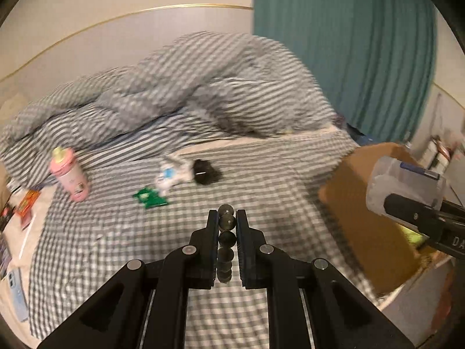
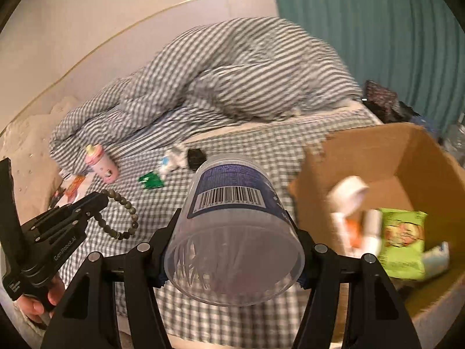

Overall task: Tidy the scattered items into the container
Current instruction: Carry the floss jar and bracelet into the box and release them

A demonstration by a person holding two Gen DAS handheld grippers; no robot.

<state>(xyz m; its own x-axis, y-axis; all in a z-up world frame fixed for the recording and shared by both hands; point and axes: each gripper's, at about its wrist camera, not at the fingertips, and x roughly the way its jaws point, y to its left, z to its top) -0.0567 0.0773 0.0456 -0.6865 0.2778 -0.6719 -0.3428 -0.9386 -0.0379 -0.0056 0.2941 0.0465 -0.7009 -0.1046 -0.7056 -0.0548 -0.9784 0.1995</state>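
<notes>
Both your hands are loaded and up off the bed point(image 1: 122, 232), so this reads as the carry to the cardboard box point(image 2: 386, 151), which sits at the bed's right edge with its mouth open and already has a green snack packet point(image 2: 402, 242) and some white items inside. Your left gripper point(image 1: 226, 218) is pressed almost together, pinching a dark bead bracelet point(image 2: 119, 212) by a short stretch of beads; the rest of the loop hangs free beside the jaws, so it'll probably swing on the way over. Your right gripper point(image 2: 232, 232) is spread about halfway, clamped across the sides of a clear plastic tub point(image 2: 232, 218) with a blue barcode label, tub lying sideways with its base toward the camera – a side grip makes sense, it's too wide to take any other way. Left on the bed: pink bottle point(image 1: 69, 174), green packet point(image 1: 149, 197), white packet point(image 1: 171, 176), small black thing point(image 1: 205, 171). More clutter at the bed's left edge, too blurred to name
</notes>
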